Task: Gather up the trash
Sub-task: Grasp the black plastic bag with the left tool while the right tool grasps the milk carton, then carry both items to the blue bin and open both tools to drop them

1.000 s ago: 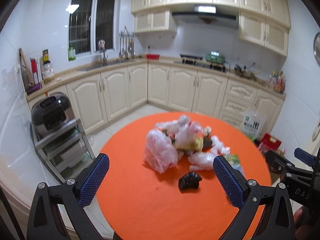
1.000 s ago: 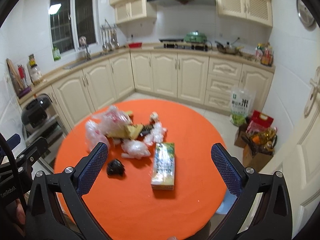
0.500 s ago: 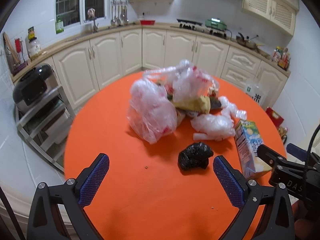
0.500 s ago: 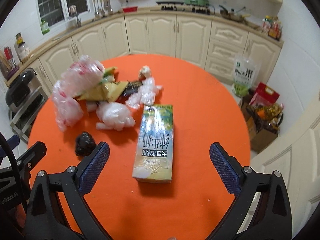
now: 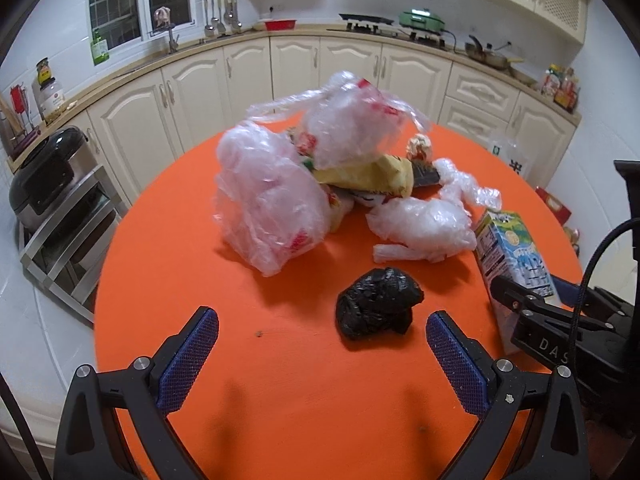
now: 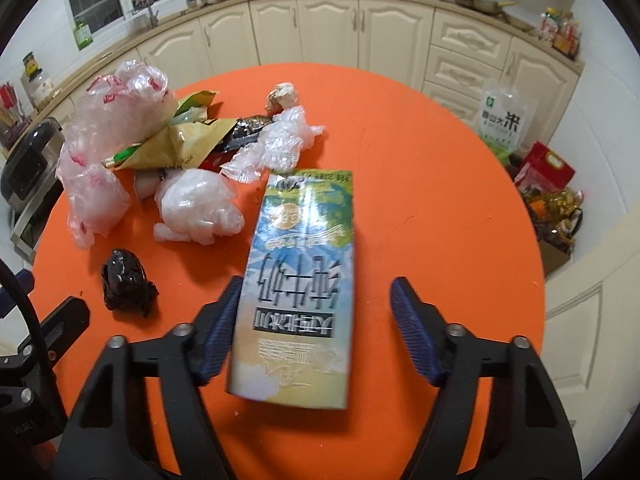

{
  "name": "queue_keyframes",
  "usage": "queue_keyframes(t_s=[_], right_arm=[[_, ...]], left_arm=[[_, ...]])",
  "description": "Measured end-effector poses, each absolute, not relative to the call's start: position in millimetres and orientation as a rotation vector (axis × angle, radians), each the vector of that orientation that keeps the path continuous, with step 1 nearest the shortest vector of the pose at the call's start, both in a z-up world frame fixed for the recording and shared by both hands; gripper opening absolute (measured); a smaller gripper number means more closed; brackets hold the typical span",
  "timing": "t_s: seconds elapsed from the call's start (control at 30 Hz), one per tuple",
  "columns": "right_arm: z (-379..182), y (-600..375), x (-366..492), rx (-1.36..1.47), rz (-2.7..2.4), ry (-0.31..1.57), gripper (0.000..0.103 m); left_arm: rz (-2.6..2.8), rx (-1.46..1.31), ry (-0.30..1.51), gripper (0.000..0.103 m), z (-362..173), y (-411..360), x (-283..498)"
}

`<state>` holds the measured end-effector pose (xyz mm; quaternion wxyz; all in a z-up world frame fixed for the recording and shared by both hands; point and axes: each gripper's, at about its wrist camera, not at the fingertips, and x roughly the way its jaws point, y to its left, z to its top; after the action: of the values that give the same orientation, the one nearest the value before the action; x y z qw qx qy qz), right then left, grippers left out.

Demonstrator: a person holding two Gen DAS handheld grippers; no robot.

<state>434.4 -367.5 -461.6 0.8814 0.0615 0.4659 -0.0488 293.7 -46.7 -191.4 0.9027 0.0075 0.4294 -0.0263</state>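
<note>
- Right wrist view: the right tongs are spread wide, straddling the near end of a drink carton lying flat on the orange table; the left pad is touching or nearly touching the carton's side, the other stands apart.
- Left tongs are released, grasping nothing; a crumpled black bag lies just ahead, nearer the right pad.
- Farther ahead sit clear plastic bags and a yellow wrapper.

Round orange table, cream cabinets, rice cooker on metal rack, rice bag.
</note>
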Motion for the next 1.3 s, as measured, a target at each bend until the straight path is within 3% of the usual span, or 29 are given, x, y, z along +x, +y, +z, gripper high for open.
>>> queue_keyframes(t_s=[0.03, 0.23, 0.3, 0.33, 0.4, 0.47, 0.57, 0.87, 1.3], right_arm=[[-463, -369, 434, 0.133, -0.093, 0.967, 0.048], [-464, -384, 432, 0.178, -0.058, 0.941, 0.047], [-464, -390, 430, 0.198, -0.056, 0.936, 0.047], [-464, -392, 429, 0.205, -0.054, 0.933, 0.047], [-465, -400, 428, 0.224, -0.045, 0.927, 0.047], [-465, -406, 425, 0.243, -0.043, 0.919, 0.047], [-465, -416, 420, 0.269, -0.037, 0.906, 0.047], [-455, -437, 396, 0.353, -0.001, 0.846, 0.047], [-425, -497, 338, 0.471, -0.044, 0.702, 0.047]], left_arm=[[-0.056, 0.022, 0.891, 0.102, -193, -49, 295], [-0.044, 0.080, 0.915, 0.098, -210, -67, 313], [-0.041, 0.091, 0.932, 0.086, -218, -70, 317], [-0.059, 0.079, 0.948, 0.068, -223, -71, 319], [-0.082, 0.039, 0.948, 0.061, -224, -68, 320], [-0.095, 0.041, 0.943, 0.042, -223, -66, 318], [-0.122, 0.014, 0.941, 0.037, -220, -59, 314], [-0.152, 0.019, 0.889, 0.035, -200, -66, 288], [-0.327, 0.100, 0.797, 0.035, -162, -159, 271]])
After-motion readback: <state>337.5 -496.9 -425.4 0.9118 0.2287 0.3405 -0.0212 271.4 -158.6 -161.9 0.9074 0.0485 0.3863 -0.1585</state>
